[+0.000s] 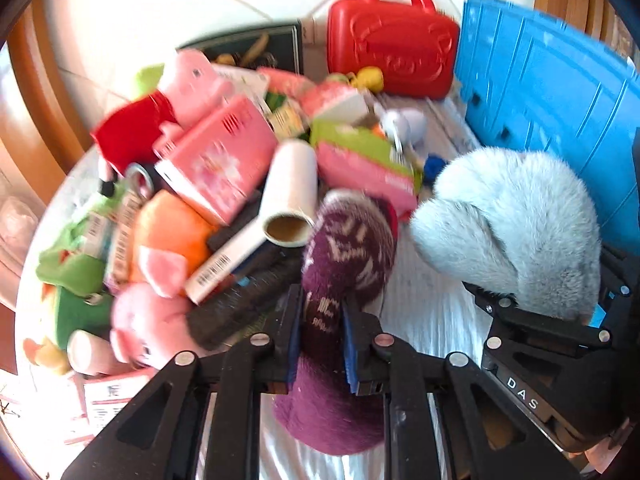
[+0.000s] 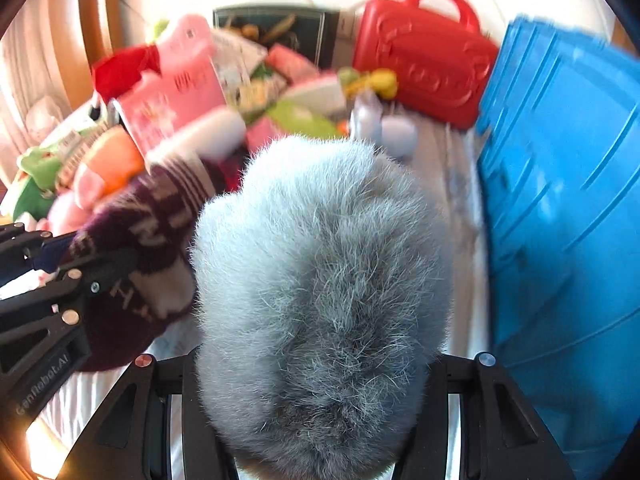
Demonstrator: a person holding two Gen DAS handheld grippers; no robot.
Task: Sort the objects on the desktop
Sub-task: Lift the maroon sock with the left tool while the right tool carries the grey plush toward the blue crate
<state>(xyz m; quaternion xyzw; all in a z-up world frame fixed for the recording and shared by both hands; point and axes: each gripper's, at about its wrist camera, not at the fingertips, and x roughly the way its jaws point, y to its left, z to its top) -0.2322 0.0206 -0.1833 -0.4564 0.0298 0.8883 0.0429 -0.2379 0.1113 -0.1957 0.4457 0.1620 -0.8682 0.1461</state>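
Left wrist view: my left hand-held gripper is clamped tight on the purple sock; the right hand-held gripper apparently pinches the grey fur piece, pads hidden, both clear of the bench beside the blue crate, presumably for sorting

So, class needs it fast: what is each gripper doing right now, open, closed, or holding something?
Left gripper: closed on the purple patterned sock.
Right gripper: closed on the grey furry item, its fingertips hidden under the fur.
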